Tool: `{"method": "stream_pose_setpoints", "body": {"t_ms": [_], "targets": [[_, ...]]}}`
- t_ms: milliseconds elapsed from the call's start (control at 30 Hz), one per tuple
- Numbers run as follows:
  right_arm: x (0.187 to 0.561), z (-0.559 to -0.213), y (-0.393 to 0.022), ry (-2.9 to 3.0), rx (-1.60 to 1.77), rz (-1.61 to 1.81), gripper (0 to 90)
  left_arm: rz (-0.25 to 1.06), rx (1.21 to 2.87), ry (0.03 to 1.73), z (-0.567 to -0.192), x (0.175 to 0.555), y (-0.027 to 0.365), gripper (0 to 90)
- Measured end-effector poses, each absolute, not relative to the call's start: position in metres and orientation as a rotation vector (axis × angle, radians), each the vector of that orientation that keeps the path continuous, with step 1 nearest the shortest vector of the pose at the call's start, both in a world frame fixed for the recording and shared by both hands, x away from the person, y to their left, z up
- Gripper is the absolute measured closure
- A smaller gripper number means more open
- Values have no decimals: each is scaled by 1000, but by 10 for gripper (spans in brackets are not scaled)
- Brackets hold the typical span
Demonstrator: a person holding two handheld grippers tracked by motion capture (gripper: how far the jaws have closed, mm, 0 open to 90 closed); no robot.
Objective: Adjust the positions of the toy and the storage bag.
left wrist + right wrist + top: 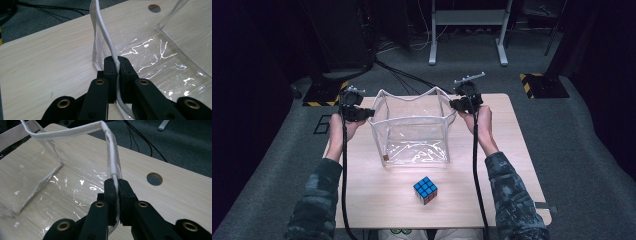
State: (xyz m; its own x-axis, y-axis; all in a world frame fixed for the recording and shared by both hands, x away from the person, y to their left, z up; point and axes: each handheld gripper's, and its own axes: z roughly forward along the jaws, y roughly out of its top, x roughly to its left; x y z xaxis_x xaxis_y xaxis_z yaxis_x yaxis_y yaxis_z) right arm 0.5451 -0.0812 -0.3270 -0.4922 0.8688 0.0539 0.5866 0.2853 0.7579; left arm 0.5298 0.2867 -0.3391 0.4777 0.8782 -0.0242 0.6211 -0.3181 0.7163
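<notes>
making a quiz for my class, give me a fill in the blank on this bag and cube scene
1. Each tongs is shut on the white ____ of the clear bag.
2. The cube sits ____ the bag, on the table.
3. The cube's top face is mostly ____.
4. The bag's mouth is held ____.

Missing words: rim; outside; blue; open

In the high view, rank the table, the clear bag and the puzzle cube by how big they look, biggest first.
1. Table, widest by far.
2. Clear bag, standing open on the table, each side's rim pinched by a tool.
3. Puzzle cube, much smaller, though it sits nearer the camera than the bag.
</notes>
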Motion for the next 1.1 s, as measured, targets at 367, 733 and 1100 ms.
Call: {"method": "stream_pose_setpoints", "body": {"t_ms": [367, 733, 1100], "targets": [[545, -323, -99, 2149, 1329, 1024, 867, 494, 2075, 1192, -335, 534, 265, 863], [551, -327, -112, 2127, 1372, 1000, 867, 491, 2098, 1177, -335, 540, 248, 863], [557, -338, -117, 2125, 1391, 981, 867, 481, 2105, 1205, -342, 545, 245, 862]]}}
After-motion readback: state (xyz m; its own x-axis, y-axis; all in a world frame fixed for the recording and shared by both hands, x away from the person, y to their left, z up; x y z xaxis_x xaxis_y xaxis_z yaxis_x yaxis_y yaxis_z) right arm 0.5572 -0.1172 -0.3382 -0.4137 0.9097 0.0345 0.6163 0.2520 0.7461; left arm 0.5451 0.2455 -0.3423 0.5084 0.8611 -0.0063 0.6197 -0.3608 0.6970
